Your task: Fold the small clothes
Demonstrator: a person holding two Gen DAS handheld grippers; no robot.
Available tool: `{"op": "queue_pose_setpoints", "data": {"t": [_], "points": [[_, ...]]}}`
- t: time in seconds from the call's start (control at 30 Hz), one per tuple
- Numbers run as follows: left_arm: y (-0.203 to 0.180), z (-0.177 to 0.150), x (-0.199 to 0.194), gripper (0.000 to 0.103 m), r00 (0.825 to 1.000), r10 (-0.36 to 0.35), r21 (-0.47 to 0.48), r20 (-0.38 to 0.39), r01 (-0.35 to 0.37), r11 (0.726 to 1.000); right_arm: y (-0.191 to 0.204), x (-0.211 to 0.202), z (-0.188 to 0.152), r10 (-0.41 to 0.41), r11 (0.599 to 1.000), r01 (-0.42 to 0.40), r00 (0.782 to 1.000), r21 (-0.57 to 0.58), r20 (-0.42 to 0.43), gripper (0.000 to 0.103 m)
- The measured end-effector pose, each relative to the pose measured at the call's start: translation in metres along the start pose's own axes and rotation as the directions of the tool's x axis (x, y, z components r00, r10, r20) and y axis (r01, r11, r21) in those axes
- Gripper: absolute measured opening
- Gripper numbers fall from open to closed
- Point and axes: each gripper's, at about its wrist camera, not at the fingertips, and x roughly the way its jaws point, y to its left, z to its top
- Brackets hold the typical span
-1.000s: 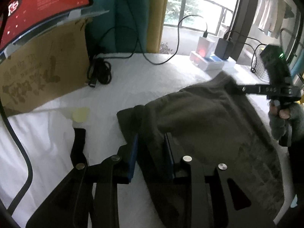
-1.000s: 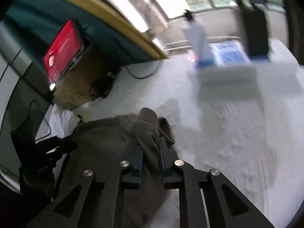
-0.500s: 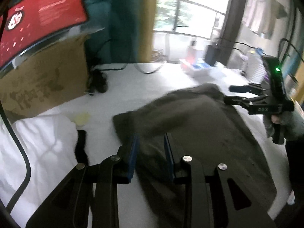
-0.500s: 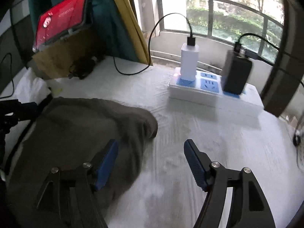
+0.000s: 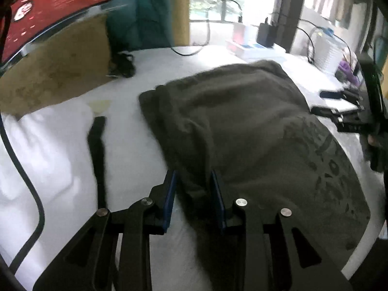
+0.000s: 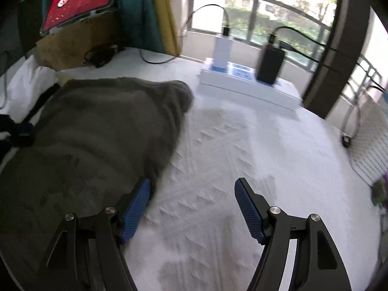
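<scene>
A dark olive shirt (image 5: 254,131) with a faint print lies folded on the white bed cover (image 5: 135,145); it also shows in the right wrist view (image 6: 97,133). My left gripper (image 5: 194,181) has its blue pads closed on the shirt's near left edge. My right gripper (image 6: 191,191) is open and empty, its left pad just touching the shirt's right edge, the gap over bare cover. The right gripper also shows at the far right of the left wrist view (image 5: 349,111).
A white power strip (image 6: 247,84) with a white charger and a black adapter sits near the window. A cardboard box (image 5: 53,72) with a red-screen tablet (image 5: 48,7) on top stands at the left. Black cables (image 5: 122,65) and a black strap (image 5: 98,150) lie on the cover.
My right gripper let go of the shirt's fold, opened wide and drew back to the right. The shirt has settled flat. My left gripper keeps its hold and has shifted slightly.
</scene>
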Motion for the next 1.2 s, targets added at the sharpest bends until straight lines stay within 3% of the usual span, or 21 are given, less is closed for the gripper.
{"op": "queue_pose_setpoints", "data": {"t": [0.1, 0.2, 0.23, 0.3, 0.33, 0.5, 0.7, 0.8, 0.97, 1.03, 1.2], "points": [[-0.001, -0.006, -0.015, 0.03, 0.999, -0.026, -0.018, 0.029, 0.027, 0.999, -0.002, -0.016, -0.01, 0.043, 0.998, -0.044, 0.999, 0.055, 0.021, 0.074], [-0.011, -0.019, -0.034, 0.032, 0.993, -0.098, -0.003, 0.06, 0.098, 0.995, 0.011, -0.037, -0.021, 0.094, 0.994, -0.097, 0.994, 0.056, 0.057, 0.074], [-0.016, -0.021, -0.037, 0.034, 0.991, -0.112, 0.002, 0.068, 0.112, 0.994, 0.017, -0.043, -0.024, 0.118, 0.991, -0.122, 0.991, 0.059, 0.063, 0.074], [-0.024, -0.029, -0.047, 0.053, 0.985, -0.15, -0.003, 0.081, 0.151, 0.989, 0.03, -0.048, -0.03, 0.139, 0.988, -0.143, 0.988, 0.054, 0.072, 0.074], [-0.027, -0.032, -0.048, 0.053, 0.984, -0.159, -0.006, 0.076, 0.16, 0.987, 0.037, -0.047, -0.033, 0.142, 0.988, -0.145, 0.988, 0.045, 0.064, 0.074], [-0.035, -0.058, -0.033, 0.054, 0.995, -0.1, -0.026, -0.02, 0.1, 0.995, 0.054, -0.045, -0.058, 0.103, 0.995, -0.103, 0.994, 0.014, 0.024, 0.074], [-0.026, -0.075, -0.043, 0.055, 0.998, -0.065, -0.073, -0.003, 0.065, 0.995, 0.047, -0.056, -0.079, 0.08, 0.996, -0.081, 0.997, 0.046, 0.021, 0.074], [-0.026, -0.078, -0.053, 0.055, 0.997, -0.07, -0.076, 0.017, 0.071, 0.995, 0.048, -0.067, -0.085, 0.073, 0.996, -0.075, 0.997, 0.052, 0.028, 0.074], [-0.041, -0.085, -0.073, 0.056, 0.986, -0.156, -0.036, 0.059, 0.158, 0.987, 0.062, -0.087, -0.096, 0.125, 0.991, -0.127, 0.991, 0.051, 0.049, 0.074], [-0.047, -0.088, -0.072, 0.065, 0.987, -0.151, -0.016, 0.048, 0.152, 0.988, 0.07, -0.091, -0.102, 0.133, 0.99, -0.134, 0.99, 0.037, 0.044, 0.074], [-0.047, -0.103, -0.056, 0.066, 0.993, -0.119, -0.031, -0.019, 0.118, 0.992, 0.078, -0.089, -0.121, 0.126, 0.991, -0.127, 0.992, 0.045, 0.014, 0.074]]}}
